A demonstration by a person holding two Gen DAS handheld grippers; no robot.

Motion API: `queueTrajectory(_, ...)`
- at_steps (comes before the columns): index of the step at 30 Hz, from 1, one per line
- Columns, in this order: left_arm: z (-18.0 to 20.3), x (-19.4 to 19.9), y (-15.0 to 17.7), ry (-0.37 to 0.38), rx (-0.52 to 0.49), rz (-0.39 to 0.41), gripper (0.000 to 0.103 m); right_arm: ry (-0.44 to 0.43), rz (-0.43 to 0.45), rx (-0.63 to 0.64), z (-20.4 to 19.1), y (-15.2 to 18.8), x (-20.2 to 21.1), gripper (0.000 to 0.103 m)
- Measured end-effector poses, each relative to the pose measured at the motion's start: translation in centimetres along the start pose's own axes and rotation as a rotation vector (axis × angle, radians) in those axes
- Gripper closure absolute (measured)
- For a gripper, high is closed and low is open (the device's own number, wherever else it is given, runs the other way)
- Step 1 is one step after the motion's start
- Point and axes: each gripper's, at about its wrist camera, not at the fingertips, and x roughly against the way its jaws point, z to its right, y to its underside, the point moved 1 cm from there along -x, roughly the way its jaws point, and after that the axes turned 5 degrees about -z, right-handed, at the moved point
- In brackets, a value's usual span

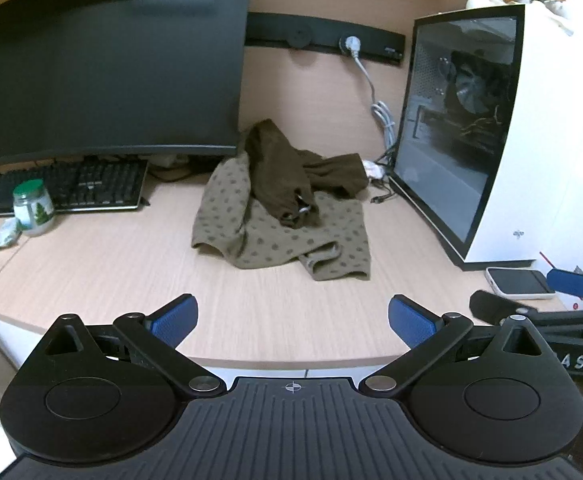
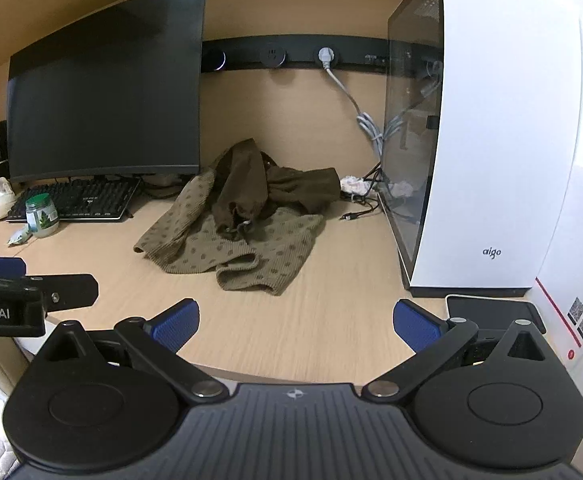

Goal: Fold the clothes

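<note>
The wooden table (image 1: 103,264) carries a dark monitor (image 1: 107,76) and a white computer case (image 2: 499,140). Between them lies a crumpled dotted olive garment (image 1: 287,232) with a dark brown garment (image 1: 287,164) heaped on it. Left tongs (image 1: 293,320) and right tongs (image 2: 296,322) hover near the front edge, both spread apart, empty.

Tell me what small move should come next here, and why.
Probably reach both tongs forward to the pile and lift the dark brown garment off first. It lies crumpled on top of the dotted olive garment, so neither can be spread flat yet. The left tongs and right tongs are open, empty, and short of the clothes, near the desk front edge.
</note>
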Motion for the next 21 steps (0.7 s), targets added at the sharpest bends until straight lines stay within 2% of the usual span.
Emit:
queueTrajectory(10,0.1,0.0,0.8,-0.028,0.021,-0.023,0.0,-0.047,-0.002,-0.043,0.2,0.5,-0.4,0.0)
queueTrajectory(21,0.3,-0.2,1.1,-0.041,0.02,-0.047,0.0,-0.03,-0.028,-0.076,0.9,0.9,-0.4,0.0)
